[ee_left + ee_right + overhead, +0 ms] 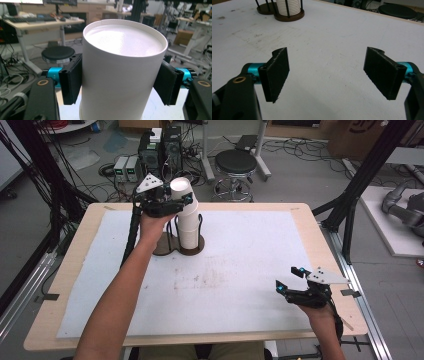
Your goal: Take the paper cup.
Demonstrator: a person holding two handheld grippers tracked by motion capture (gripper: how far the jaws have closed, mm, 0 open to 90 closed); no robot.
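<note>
White paper cup [120, 72], upside down, tops the stack in the dark round wooden rack [178, 246] at the table's far left. Left gripper [170, 202] pinches its wall, both pads pressed flat. Judged step: separating 1 cup from the stack; next move calls for a straight upward pull clear of the rack's posts. Right gripper [290, 279] hovers near right, jaws spread, nothing between. The left gripper view confirms pad contact; the high view shows the stack beneath.
</note>
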